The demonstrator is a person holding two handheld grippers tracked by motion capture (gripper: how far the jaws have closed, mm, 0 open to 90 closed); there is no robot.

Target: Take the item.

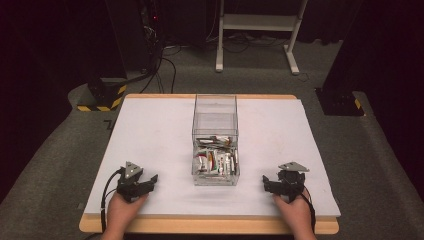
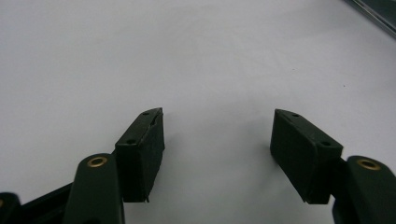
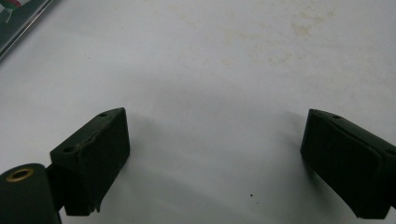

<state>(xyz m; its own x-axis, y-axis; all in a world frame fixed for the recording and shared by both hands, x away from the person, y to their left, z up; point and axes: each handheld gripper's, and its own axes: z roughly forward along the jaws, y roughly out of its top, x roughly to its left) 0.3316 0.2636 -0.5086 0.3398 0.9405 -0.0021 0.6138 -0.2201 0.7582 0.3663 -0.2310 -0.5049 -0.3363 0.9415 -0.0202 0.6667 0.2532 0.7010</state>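
A clear plastic box (image 1: 215, 140) stands in the middle of the white table sheet (image 1: 150, 135), its near half holding several small packets. My left gripper (image 1: 150, 181) rests near the front left of the sheet, well left of the box, jaws wide apart with nothing between them (image 2: 217, 135). My right gripper (image 1: 267, 183) rests near the front right, jaws also wide apart over bare sheet (image 3: 215, 140). An edge of the box (image 2: 373, 11) shows at the top right of the left gripper view, and a corner of the box (image 3: 21, 16) at the top left of the right gripper view.
Beyond the table, on the grey carpet, stand a white frame (image 1: 257, 30), cables (image 1: 160, 65), a yellow-and-black striped foot (image 1: 105, 95) at the left and a dark stand base (image 1: 340, 100) at the right. The table's wooden front edge (image 1: 210, 225) lies just below my hands.
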